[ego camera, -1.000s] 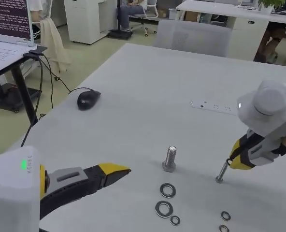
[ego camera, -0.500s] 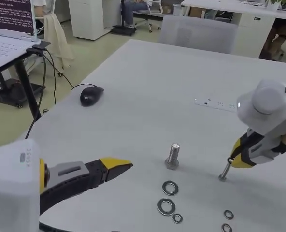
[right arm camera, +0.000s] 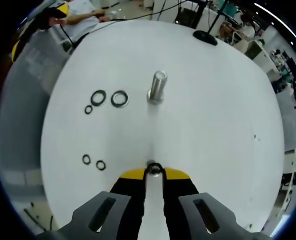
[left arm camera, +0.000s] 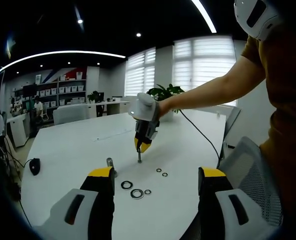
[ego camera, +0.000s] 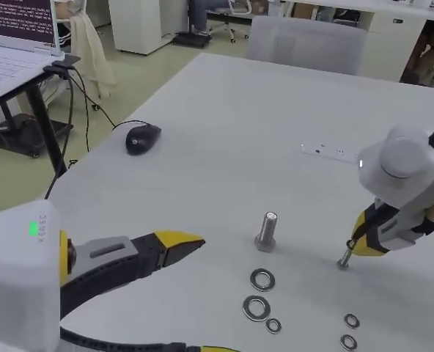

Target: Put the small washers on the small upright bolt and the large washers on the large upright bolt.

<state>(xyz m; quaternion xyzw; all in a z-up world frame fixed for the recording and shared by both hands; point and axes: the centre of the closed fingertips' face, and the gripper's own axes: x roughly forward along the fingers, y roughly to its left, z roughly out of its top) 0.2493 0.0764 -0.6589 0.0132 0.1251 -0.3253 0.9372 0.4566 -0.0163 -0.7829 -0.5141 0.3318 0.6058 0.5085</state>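
The right gripper [right arm camera: 154, 173] has its jaws drawn almost together on a small washer [right arm camera: 155, 168], a dark ring pinched between the yellow tips. Its own view looks straight down on this, with the top of the small bolt [right arm camera: 150, 164] just under the ring; whether the ring is round the thread I cannot tell. The head view gives the side of it: the small bolt stands on the table [ego camera: 224, 132] leaning slightly, its top end at the gripper's tips, to the right of the large bolt [ego camera: 267, 230] and apart from it.

The left gripper [left arm camera: 157, 173] holds nothing. Its own view shows the two jaws spread wide with bare table between them, and beyond them the right gripper over the small bolt, with the person's arm [left arm camera: 208, 92] reaching in from the right. In the head view the left gripper comes in from the lower left, its tip short of the large bolt.

Flat on the table lie a large washer [ego camera: 262, 279] just in front of the large bolt, a second large washer [ego camera: 256, 308] near it, a loose small washer [ego camera: 273, 325] just beside that, and a pair of small washers [ego camera: 352, 320] in front of the small bolt. Farther back are a mouse [ego camera: 142, 138] and a power strip [ego camera: 328, 152]
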